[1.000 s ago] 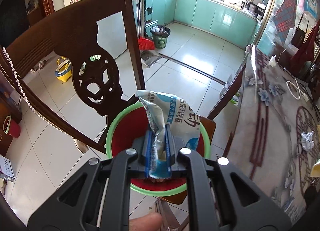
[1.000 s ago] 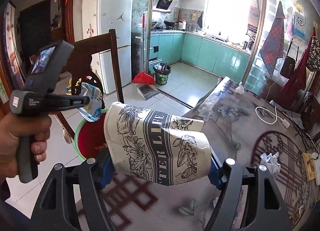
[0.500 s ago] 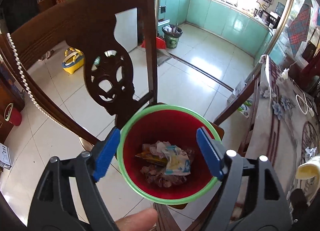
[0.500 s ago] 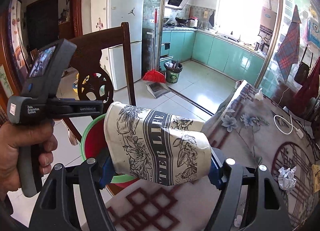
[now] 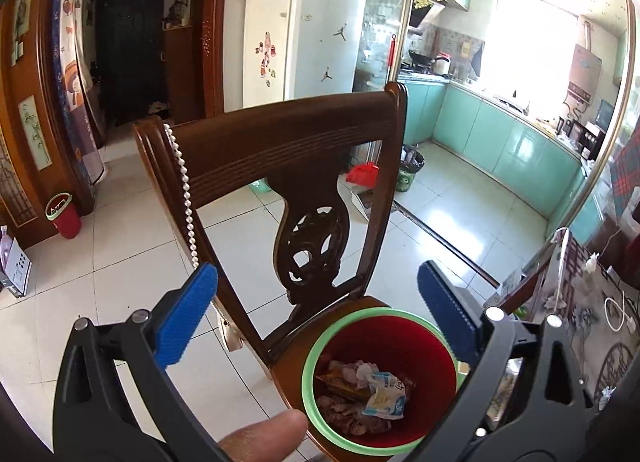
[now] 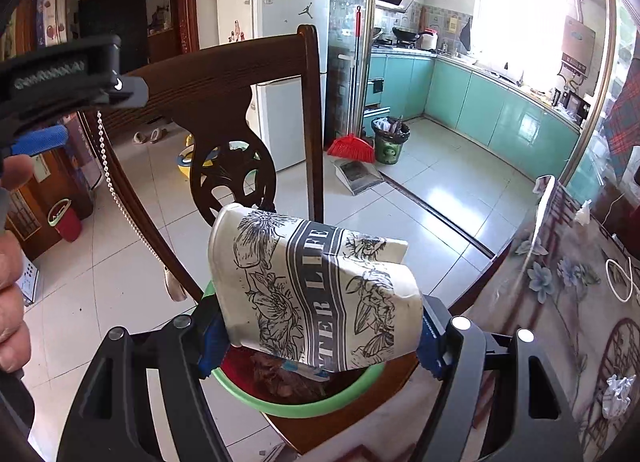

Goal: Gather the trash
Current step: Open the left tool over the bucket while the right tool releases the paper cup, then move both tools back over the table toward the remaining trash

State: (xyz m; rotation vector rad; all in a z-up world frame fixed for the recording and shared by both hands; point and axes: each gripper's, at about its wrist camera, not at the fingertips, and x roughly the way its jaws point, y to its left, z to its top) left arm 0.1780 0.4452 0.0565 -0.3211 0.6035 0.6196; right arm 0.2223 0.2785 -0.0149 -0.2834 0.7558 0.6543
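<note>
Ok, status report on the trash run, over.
Left gripper: jaws opening, nothing between. Right gripper: jaws shut on crushed printed paper cup, above red bin with green rim on wooden chair. Nothing in the way.

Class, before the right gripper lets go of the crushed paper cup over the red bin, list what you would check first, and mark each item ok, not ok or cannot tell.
1. Right gripper grips the crushed paper cup: ok.
2. Cup hangs over the red bin: ok.
3. Bin sits steady on the chair seat: ok.
4. Bin has room above the trash inside: ok.
5. Left gripper, jaws opening and empty, is out of the cup's drop path: cannot tell.
6. Crumpled paper on the table cleared: not ok.
</note>
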